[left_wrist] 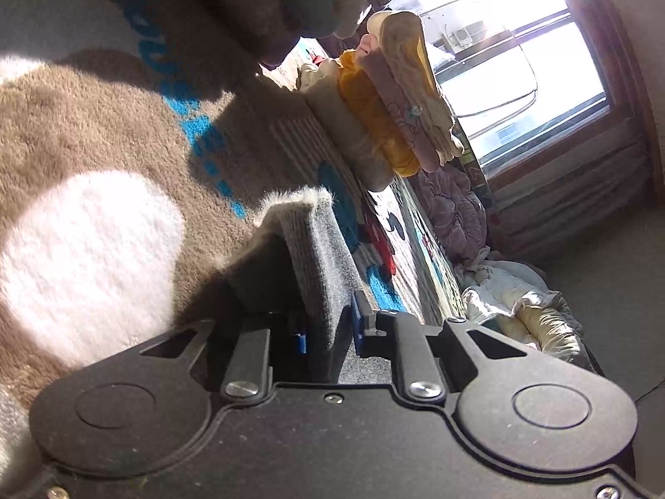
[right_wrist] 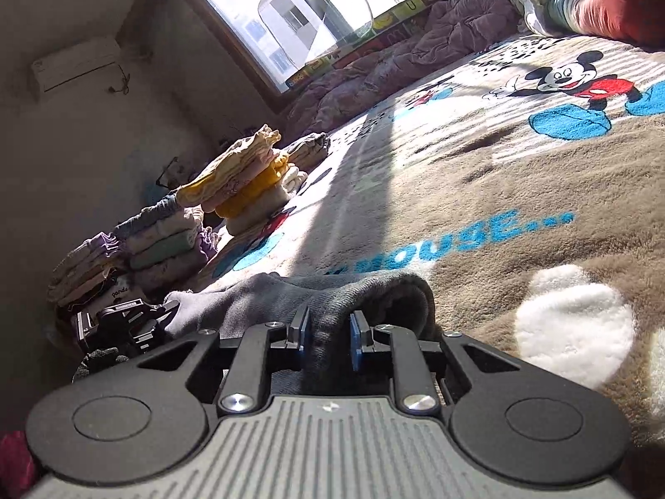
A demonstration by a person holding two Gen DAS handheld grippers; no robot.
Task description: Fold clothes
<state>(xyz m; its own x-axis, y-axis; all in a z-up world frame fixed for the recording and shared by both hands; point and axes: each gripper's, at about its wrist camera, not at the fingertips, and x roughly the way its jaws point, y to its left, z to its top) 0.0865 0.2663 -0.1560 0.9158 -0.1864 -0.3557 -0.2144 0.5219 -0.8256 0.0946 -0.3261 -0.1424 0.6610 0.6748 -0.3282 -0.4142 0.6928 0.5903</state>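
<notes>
A dark grey garment [right_wrist: 332,291] lies bunched on the brown Mickey Mouse blanket [right_wrist: 519,174], low in the right wrist view. My right gripper [right_wrist: 330,332] is shut on a fold of it, and the cloth fills the gap between the blue pads. In the left wrist view the same grey garment [left_wrist: 316,241] stands up as a ribbed fold, with my left gripper [left_wrist: 329,334] shut on its edge. The left gripper [right_wrist: 160,312] also shows at the far left of the right wrist view, at the garment's other end.
Two stacks of folded clothes [right_wrist: 249,183] [right_wrist: 166,241] stand at the blanket's left side, and one stack [left_wrist: 386,116] shows in the left view. A purple quilt [right_wrist: 415,54] lies under the window. Loose pale clothes [left_wrist: 523,303] are heaped beyond.
</notes>
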